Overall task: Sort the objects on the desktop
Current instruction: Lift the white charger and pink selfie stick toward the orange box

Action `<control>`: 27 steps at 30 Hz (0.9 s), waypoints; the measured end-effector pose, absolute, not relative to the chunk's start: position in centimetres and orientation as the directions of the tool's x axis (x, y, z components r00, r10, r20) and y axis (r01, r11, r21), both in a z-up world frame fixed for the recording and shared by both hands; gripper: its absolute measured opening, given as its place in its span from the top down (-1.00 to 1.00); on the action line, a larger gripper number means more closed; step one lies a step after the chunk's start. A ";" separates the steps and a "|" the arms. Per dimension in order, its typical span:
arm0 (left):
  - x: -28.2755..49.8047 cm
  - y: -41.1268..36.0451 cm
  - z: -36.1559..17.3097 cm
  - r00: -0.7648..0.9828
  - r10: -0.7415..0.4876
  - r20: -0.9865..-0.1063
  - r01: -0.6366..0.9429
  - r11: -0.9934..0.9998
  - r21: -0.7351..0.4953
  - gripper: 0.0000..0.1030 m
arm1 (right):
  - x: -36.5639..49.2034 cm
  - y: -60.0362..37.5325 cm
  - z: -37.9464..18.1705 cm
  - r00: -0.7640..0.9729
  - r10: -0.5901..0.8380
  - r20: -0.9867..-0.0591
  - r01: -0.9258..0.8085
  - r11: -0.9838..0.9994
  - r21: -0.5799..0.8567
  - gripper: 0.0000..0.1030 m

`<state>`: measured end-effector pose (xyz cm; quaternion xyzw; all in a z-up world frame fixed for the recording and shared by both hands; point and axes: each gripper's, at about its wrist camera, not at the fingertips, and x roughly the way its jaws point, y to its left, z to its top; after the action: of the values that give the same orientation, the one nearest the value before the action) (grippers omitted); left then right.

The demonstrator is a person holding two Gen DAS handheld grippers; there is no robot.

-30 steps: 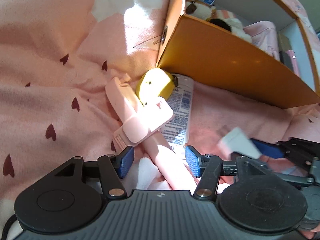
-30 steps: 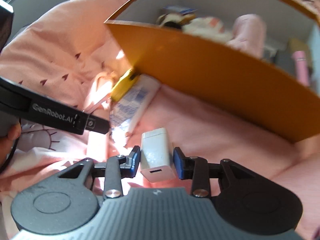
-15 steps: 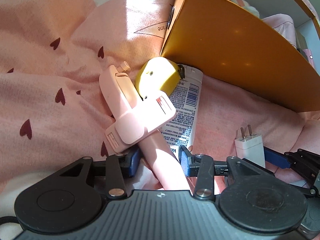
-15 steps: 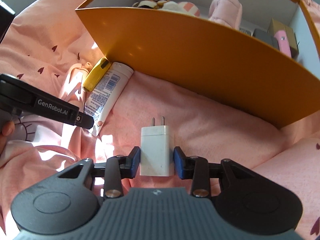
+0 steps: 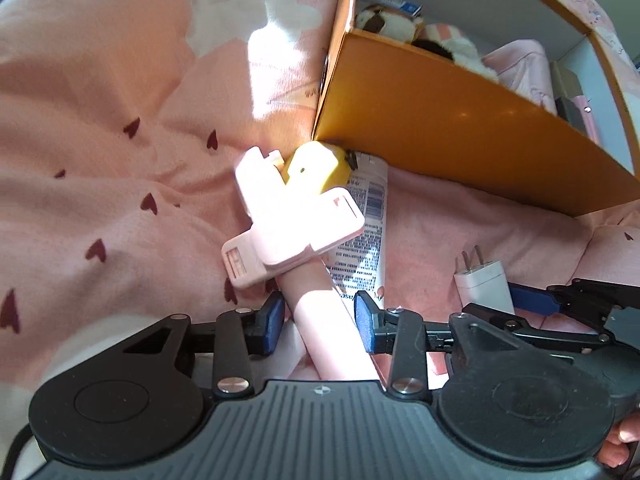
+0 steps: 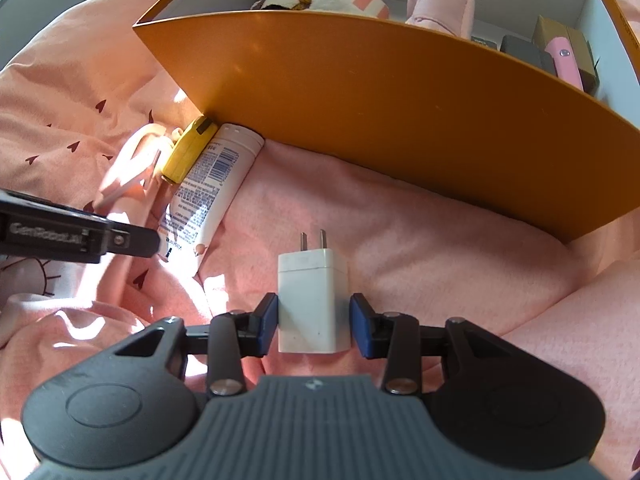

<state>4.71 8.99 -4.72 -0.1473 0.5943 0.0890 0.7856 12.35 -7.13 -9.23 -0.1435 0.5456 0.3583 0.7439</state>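
Pink heart-print bedding (image 5: 120, 128)

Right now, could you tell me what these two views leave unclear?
- Left wrist view: the pink selfie stick runs under the claw body, its lower end hidden.
- Both views: the orange box front wall hides its floor.
- Right wrist view: the white tube print is too small.

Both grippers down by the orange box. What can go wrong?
The left gripper has just been closing its jaws round the handle of the pink selfie stick; its head overlaps the yellow tape measure and tube, lifting may drag them.
The right gripper has just been opening its jaws with the charger between them; the close grippers may clash.
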 end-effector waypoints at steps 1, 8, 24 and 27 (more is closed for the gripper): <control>4.7 9.2 -4.3 0.293 -0.029 -0.956 -0.313 0.941 -0.125 0.21 | 12.4 -7.1 -9.3 0.146 0.377 -0.915 -0.688 0.703 0.180 0.18; 6.0 10.0 -2.4 0.384 0.009 -0.923 -0.304 0.946 -0.117 0.33 | 12.7 -6.8 -9.3 0.137 0.376 -0.917 -0.683 0.706 0.187 0.16; 4.7 10.5 -2.5 0.258 0.035 -0.966 -0.083 0.996 0.014 0.39 | 12.6 -6.4 -9.3 0.140 0.365 -0.920 -0.701 0.693 0.169 0.19; 5.3 10.6 -3.0 0.206 0.031 -0.978 -0.054 0.998 0.021 0.37 | 12.6 -6.4 -9.3 0.140 0.364 -0.921 -0.703 0.691 0.167 0.19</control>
<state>5.33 10.62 -2.96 -0.0089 0.6294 0.0273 0.7765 12.60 -6.38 -9.32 -0.1547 0.5473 0.3611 0.7390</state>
